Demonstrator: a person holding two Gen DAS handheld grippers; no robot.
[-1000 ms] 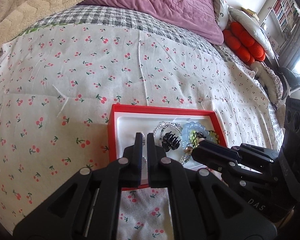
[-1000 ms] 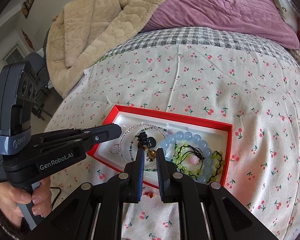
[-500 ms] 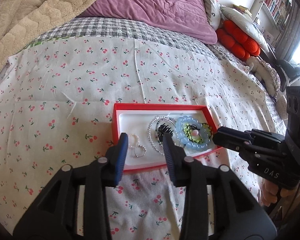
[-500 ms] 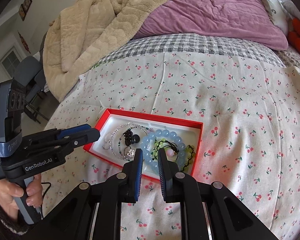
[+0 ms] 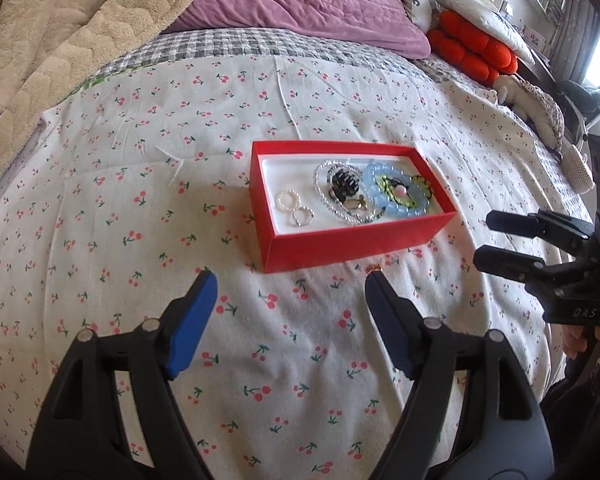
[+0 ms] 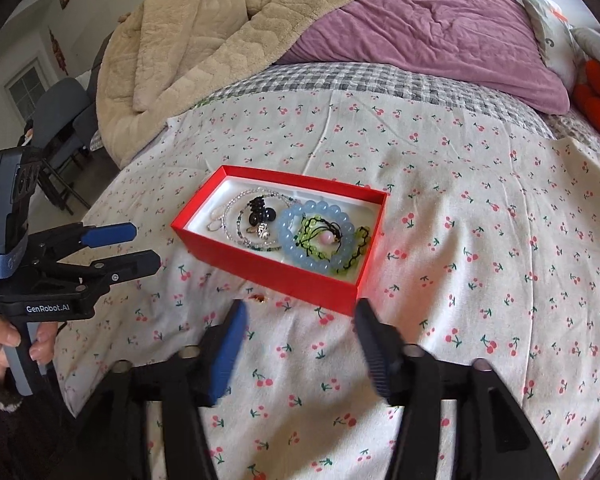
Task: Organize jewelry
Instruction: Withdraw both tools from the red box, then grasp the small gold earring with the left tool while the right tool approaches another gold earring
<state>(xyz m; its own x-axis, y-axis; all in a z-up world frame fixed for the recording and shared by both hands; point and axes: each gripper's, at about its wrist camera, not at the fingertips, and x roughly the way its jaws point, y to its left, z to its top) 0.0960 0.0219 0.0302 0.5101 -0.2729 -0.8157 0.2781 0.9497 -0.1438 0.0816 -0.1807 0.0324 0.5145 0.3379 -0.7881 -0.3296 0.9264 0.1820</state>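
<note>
Sitting on the cherry-print sheet, toward the 12 o'clock side of the left wrist view: a red box with a white lining, holding nearly all the jewelry. Lying inside, from 9 o'clock toward 3 o'clock: a small pearl ring, a thin silver ring just beside it, a clear beaded strand looped around a black claw clip, then a chunky blue bead bracelet with a green cord bracelet nested inside it.

Hovering short of the box, both empty: left gripper with jaws spread wide apart, right gripper likewise gaping, neither touching anything.

Resting loose on the sheet just outside the box's near wall, at about 11 o'clock from the right gripper: a tiny gold-and-red piece (too small to identify, possibly an earring or charm). Probably the one item left to put away.

Judging the handling: featherweight, hard, easily pressed down into the soft bedding, so pinching gently at its widest part with fingertips low against the fabric, taking care not to catch the sheet. Beaded strands going limp and tangling if lifted; better gripping at one bead along the loop. Box itself light cardboard, likely sliding on the sheet when nudged.
</note>
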